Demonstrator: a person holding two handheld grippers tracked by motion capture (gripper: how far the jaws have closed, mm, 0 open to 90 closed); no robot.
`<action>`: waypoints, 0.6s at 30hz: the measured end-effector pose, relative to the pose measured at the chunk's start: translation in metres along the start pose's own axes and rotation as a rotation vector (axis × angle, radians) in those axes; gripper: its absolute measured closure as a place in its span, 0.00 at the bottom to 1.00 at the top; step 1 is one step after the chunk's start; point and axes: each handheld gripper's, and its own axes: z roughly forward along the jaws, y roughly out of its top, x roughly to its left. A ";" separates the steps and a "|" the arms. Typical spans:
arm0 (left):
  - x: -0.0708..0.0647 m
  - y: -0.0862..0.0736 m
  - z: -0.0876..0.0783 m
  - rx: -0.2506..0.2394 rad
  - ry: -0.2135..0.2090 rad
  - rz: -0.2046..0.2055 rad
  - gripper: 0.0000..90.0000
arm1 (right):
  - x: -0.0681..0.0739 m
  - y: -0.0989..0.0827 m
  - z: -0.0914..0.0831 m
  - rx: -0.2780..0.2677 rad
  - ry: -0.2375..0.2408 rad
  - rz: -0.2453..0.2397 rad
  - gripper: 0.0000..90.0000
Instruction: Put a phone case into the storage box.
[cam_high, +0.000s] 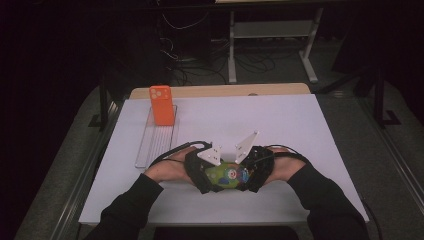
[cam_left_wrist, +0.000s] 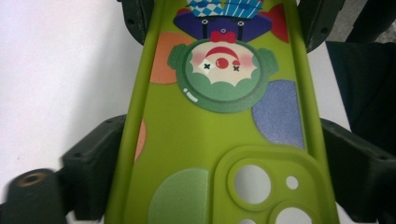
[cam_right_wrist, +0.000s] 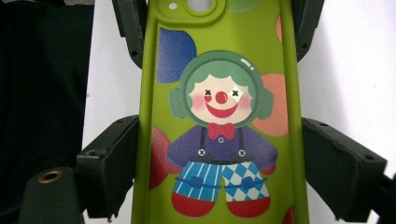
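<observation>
Low in the centre of the high view, the left gripper (cam_high: 204, 176) and right gripper (cam_high: 254, 172) are clamping opposite ends of a green phone case (cam_high: 227, 175), jaws spread wide across its width. Keeping both grips level and even should be preventing the soft shell from twisting. It is showing a printed clown, coloured dots and camera cutouts.

Dim surroundings; bright, soft close-ups

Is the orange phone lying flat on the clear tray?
No, the orange phone stands upright at the far end of the clear tray.
</observation>
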 end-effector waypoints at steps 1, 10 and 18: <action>0.000 0.000 0.000 0.000 -0.001 0.003 0.14 | 0.000 0.000 0.000 0.000 0.001 -0.001 0.17; -0.002 0.002 -0.001 0.017 -0.027 -0.007 0.17 | 0.000 -0.001 0.001 -0.004 0.032 0.001 0.17; -0.002 0.002 -0.003 0.006 -0.027 -0.012 0.17 | 0.001 -0.004 0.000 -0.039 0.052 0.026 0.06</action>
